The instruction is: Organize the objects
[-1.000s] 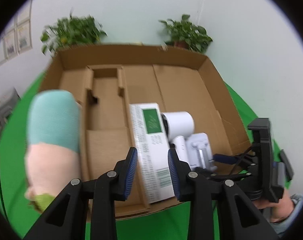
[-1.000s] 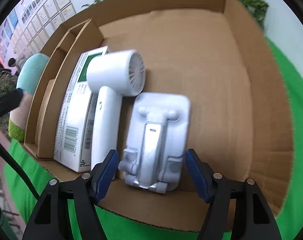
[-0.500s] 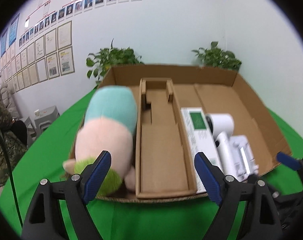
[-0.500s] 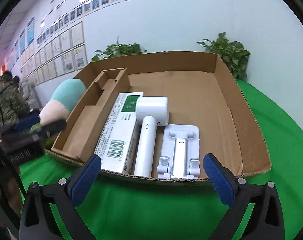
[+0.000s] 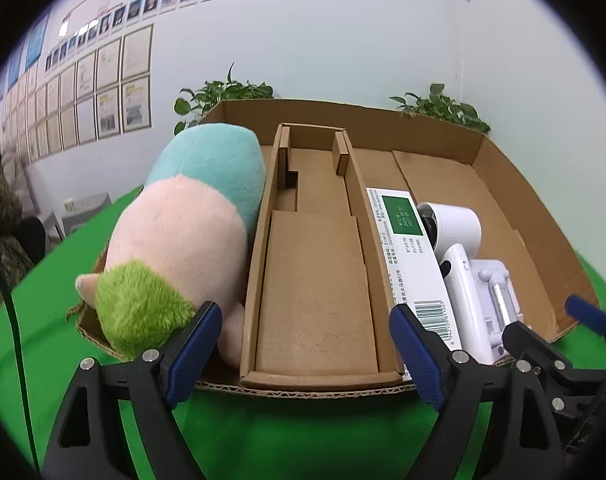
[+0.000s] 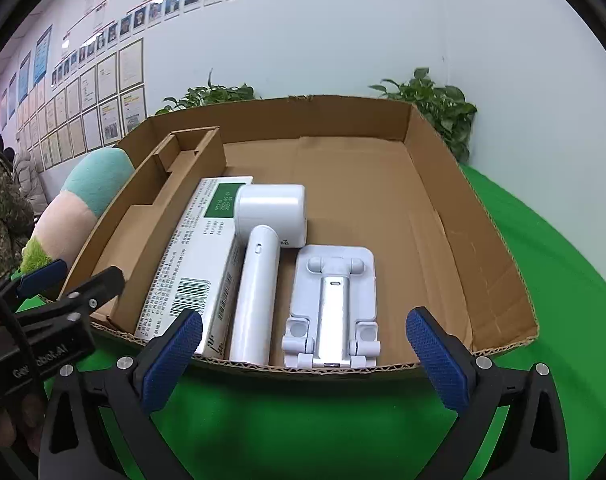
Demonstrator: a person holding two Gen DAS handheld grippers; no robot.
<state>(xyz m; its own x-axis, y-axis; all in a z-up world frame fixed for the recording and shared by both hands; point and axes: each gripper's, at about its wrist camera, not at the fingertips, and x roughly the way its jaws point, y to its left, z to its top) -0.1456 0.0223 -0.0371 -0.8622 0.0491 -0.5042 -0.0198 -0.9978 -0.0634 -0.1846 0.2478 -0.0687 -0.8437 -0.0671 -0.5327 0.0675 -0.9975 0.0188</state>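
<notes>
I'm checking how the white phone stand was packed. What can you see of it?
The white phone stand looks like folded plastic with a silvery centre strip and hinge knuckles at its near end. It lies flat on the floor of the cardboard box, at the near edge, just right of the white hair dryer; contact is unclear. Nothing grips it.

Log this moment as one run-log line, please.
left gripper: open, empty | right gripper: open, empty | cardboard tray: plush toy, white box, white fan, phone stand inside
</notes>
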